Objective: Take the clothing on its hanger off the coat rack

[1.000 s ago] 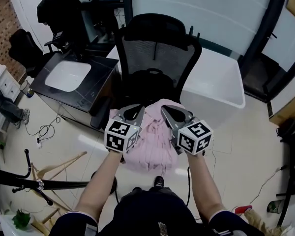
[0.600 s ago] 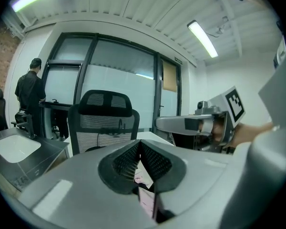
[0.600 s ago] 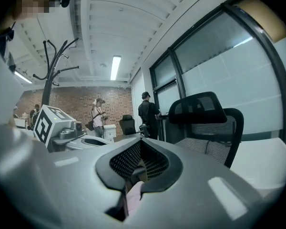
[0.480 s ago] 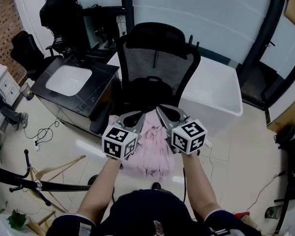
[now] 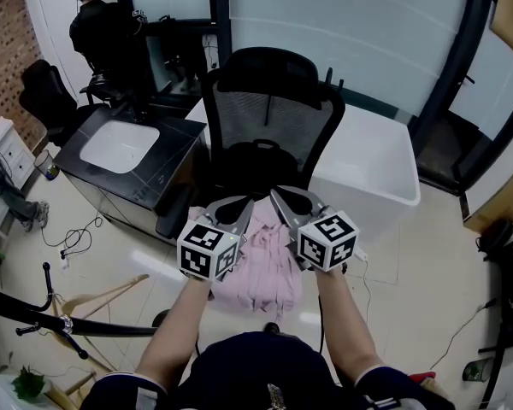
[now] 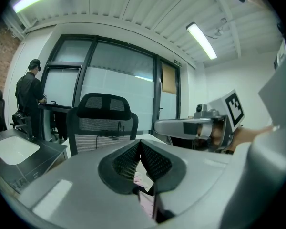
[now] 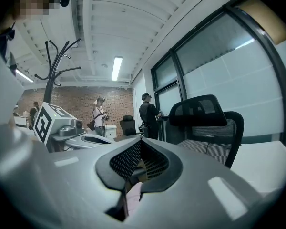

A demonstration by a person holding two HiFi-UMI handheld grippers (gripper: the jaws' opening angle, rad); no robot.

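A pink garment (image 5: 261, 267) hangs bunched between my two grippers, in front of the person's body and above the floor. My left gripper (image 5: 239, 202) is shut, and in the left gripper view (image 6: 139, 142) pink cloth (image 6: 145, 202) shows in the lower gap of its jaws. My right gripper (image 5: 278, 193) is shut too. In the right gripper view (image 7: 140, 141) a brownish piece sits between the pads, with pink cloth (image 7: 132, 194) below it. The hanger is otherwise hidden by the cloth. The black coat rack (image 5: 34, 323) stands behind at the lower left, with its hooks (image 7: 51, 70) bare.
A black mesh office chair (image 5: 269, 114) stands right ahead, with a white table (image 5: 368, 156) behind it. At the left is a dark desk with a white panel (image 5: 120, 148). A wooden hanger (image 5: 103, 297) and cables lie on the floor. A person (image 5: 98, 28) stands at the far left.
Both grippers have kept their hold and risen slightly with the pink garment, staying side by side. The head view has shifted a little.
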